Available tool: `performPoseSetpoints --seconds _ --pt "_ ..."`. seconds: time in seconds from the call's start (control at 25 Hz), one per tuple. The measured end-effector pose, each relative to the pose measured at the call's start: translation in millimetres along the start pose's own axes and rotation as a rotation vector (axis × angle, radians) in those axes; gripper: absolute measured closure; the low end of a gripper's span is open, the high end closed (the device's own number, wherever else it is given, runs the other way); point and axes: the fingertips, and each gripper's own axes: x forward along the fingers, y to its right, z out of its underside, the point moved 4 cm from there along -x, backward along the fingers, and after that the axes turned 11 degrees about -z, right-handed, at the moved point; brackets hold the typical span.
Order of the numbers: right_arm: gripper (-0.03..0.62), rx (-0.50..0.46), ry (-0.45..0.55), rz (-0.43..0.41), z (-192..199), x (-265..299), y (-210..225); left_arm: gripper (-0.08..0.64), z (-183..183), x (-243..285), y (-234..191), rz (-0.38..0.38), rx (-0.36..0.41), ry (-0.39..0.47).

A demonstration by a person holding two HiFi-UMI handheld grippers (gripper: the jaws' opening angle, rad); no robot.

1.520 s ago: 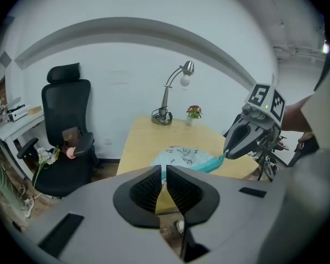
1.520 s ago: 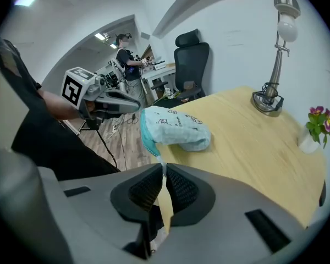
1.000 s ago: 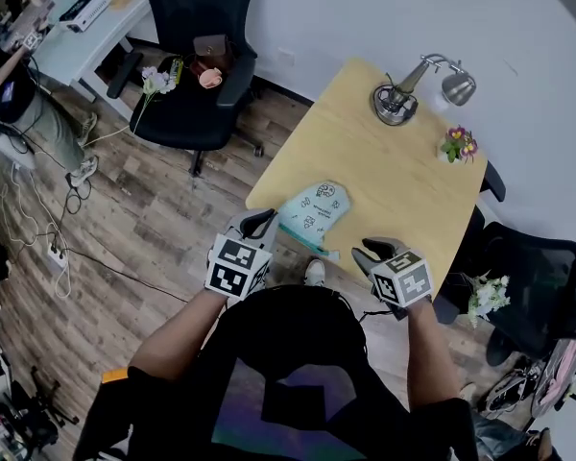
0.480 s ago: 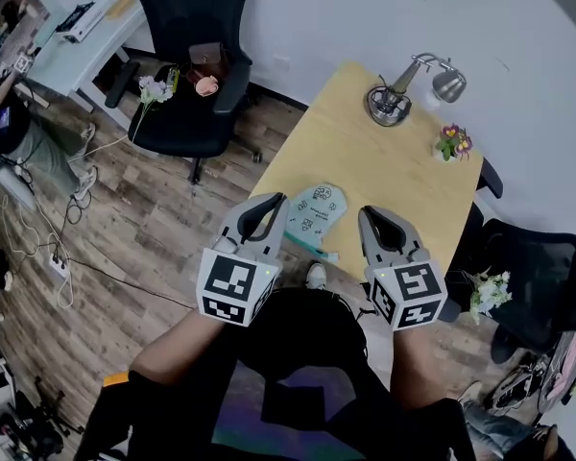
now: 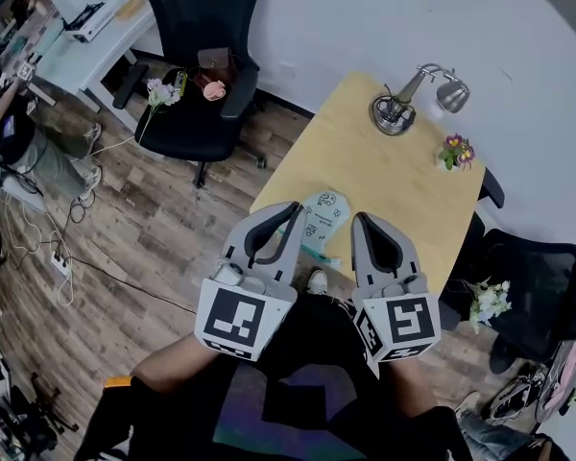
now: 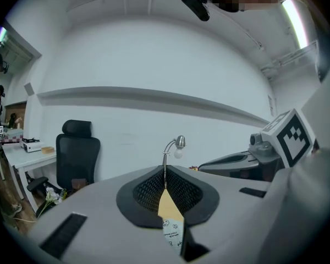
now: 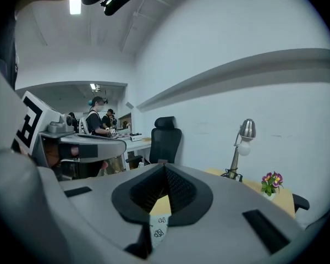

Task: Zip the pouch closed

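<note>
A pale mint pouch point(image 5: 323, 217) with small printed figures lies flat at the near edge of the light wooden table point(image 5: 384, 176). Both grippers are held high and close to the head camera, above that edge and apart from the pouch. My left gripper point(image 5: 293, 209) is shut with nothing in it. My right gripper point(image 5: 358, 221) is closing, and its jaws meet on nothing. In the left gripper view the left gripper point(image 6: 165, 170) points nearly level, and a sliver of the pouch point(image 6: 173, 232) shows below it. Under the right gripper point(image 7: 165, 167) the right gripper view shows the pouch point(image 7: 158, 225) the same way.
A chrome desk lamp point(image 5: 403, 99) and a small pot of purple flowers point(image 5: 457, 148) stand at the table's far side. A black office chair point(image 5: 197, 56) is at the left, another chair point(image 5: 533, 286) with flowers at the right. People sit at a desk point(image 5: 72, 36) far left.
Both grippers have risen from the table's near edge towards the head camera and now point nearly level. The pouch has stayed where it lay.
</note>
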Motion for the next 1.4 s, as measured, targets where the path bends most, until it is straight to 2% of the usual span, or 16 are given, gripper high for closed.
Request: performPoseSetpoints --seconds 0.36,0.72,1.4 --pt "0.577 -0.005 0.044 -0.001 -5.9 -0.7 -16.6 0.546 2.3 -6.1 3.3 -0.020 0.001 -0.002" --pt "0.578 0.050 -0.001 0.023 11.6 5.5 -11.5 0.546 8.9 -2.7 -0.3 -0.022 -0.005 -0.010" --pt "0.578 0.067 0.000 0.038 14.2 6.5 -13.9 0.546 13.2 -5.0 -3.2 -0.015 -0.014 -0.015"
